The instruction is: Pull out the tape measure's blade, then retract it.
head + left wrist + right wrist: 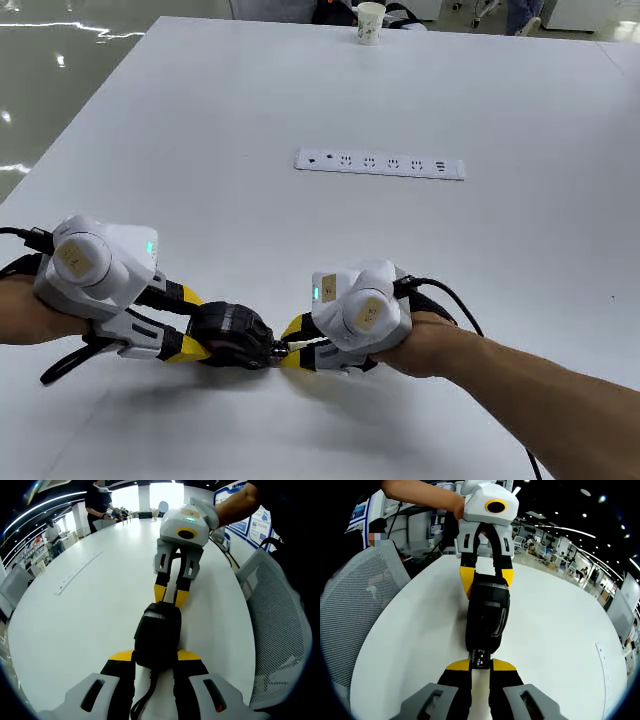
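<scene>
Head view: the two tools meet tip to tip on the white worktop, close to the person. The left tool has its yellow-padded jaws clamped on the sides of the black tape measure, one jaw on each flank. The case lies on the worktop and sticks out ahead of the jaws.

The right tool points straight at the left tool. Its jaws are drawn nearly together, just ahead of the case's front face.

Right gripper view: the jaws pinch a small dark piece at the mouth of the case. It is small and blurry, but it looks like the end hook of the blade. Hardly any blade shows between the case and the tool tips, so the blade is essentially all in.

Left gripper view: the case fills the gap between this tool's own jaws. A black strap trails back from the case between them. The right tool comes in from beyond the case, its yellow tips at the case's far end.

A white power strip lies flat well beyond both tools. A paper cup stands further out, near the worktop's far edge. A mesh chair stands beside the worktop, to the right of the left tool.
</scene>
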